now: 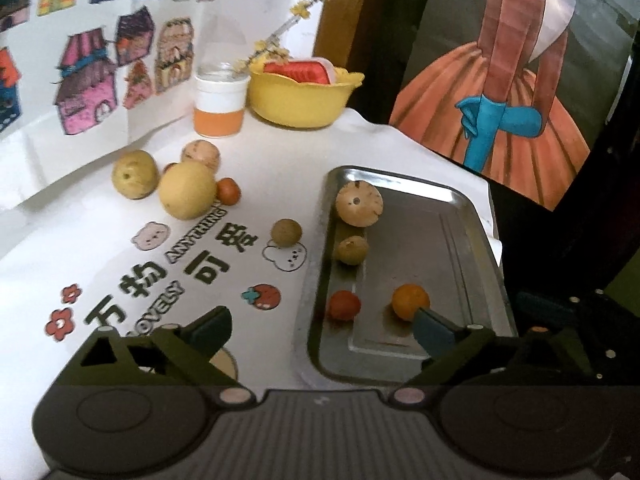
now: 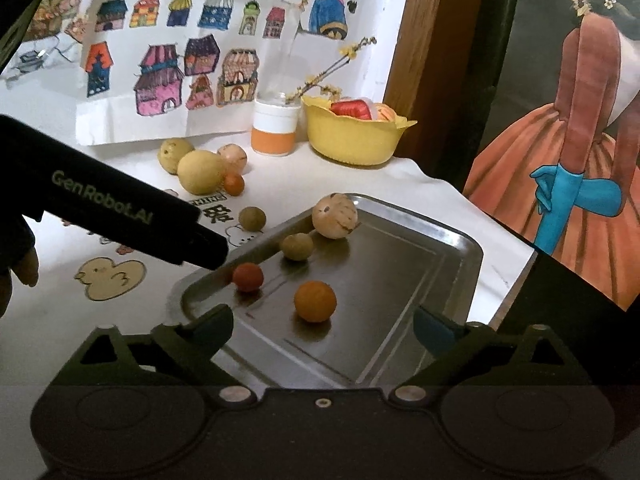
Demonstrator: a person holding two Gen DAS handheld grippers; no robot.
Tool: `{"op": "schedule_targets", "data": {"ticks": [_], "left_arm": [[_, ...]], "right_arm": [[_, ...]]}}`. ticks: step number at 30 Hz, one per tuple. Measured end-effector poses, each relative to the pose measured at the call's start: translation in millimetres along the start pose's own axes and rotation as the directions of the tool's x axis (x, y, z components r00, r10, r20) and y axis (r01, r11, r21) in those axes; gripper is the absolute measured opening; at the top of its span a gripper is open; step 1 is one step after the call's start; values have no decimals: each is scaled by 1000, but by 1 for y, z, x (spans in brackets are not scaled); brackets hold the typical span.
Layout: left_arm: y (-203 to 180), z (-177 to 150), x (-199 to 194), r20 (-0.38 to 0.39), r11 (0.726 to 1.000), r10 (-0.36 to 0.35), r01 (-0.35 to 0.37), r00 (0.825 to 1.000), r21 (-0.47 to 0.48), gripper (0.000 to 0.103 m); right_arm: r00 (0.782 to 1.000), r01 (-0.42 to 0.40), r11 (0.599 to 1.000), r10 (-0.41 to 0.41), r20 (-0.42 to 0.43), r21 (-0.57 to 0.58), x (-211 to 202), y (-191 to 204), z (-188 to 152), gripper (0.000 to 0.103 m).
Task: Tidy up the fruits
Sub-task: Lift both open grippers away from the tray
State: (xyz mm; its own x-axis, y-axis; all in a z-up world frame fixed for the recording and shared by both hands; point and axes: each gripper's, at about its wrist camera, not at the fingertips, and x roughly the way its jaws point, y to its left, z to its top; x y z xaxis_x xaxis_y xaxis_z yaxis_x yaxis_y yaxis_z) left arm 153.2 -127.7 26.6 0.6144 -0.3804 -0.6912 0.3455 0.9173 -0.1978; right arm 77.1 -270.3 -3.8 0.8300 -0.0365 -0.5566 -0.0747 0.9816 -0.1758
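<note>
1. Taking the metal tray as the landmark: far to its left, drawings of coloured houses lean against the wall, where the white table covering curves upward.
2. Left of the tray, on the covering printed with cartoon bears, flowers and dark characters, lies a cluster of fruit: a yellow-green fruit, a large yellow fruit, a pale speckled one behind it and a small red-orange fruit touching the large one.
3. Nearer the tray's left rim, a small olive-brown fruit sits alone on the table.
4. Beyond the tray's far-left corner stand a white-and-orange jar and a yellow bowl holding something red; dried flower sprigs rise between them.
5. Inside the tray, along its left side, sit a pale round fruit, a small olive one and a small red one; an orange fruit lies further in.
6. The left tongs hang open over the tray's near-left rim, gripping nothing; one fingertip is just beside the orange fruit.
7. The right tongs are open over the tray's near edge, empty, with the orange fruit ahead of them.
8. Right of the tray, a painting of a figure in an orange skirt stands against a dark surround, beside a wooden post.
</note>
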Motion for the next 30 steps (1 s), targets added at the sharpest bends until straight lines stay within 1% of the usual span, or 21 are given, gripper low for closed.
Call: {"op": "schedule_targets", "data": {"ticks": [3,7,11,15,17,23,30], "left_arm": [[5,-8,-13,20,1000,20,-20,1000,-21,102],[14,-20,-31,38,998,47,-46,998,-41,102],[22,-31,-47,46,996,70,-68,996,-49,102],[31,-42,-60,48,994,106,-104,993,-46,102],[36,-47,-66,46,992,119,-117,992,-51,102],[53,-65,-77,30,986,153,-151,988,-63,102],[79,-71,-81,11,975,193,-191,981,-110,102]], "right_arm": [[1000,-8,1000,8,8,6,-15,4,-2,101],[999,-43,999,42,10,20,-34,11,-9,102],[995,-96,994,97,-15,58,-45,18,-16,102],[984,-163,981,168,-50,103,-52,24,-20,102],[980,-183,977,190,-57,111,-55,29,-21,102],[968,-242,966,247,-50,90,-63,50,-17,102],[953,-298,954,299,-48,11,-58,74,-1,102]]}}
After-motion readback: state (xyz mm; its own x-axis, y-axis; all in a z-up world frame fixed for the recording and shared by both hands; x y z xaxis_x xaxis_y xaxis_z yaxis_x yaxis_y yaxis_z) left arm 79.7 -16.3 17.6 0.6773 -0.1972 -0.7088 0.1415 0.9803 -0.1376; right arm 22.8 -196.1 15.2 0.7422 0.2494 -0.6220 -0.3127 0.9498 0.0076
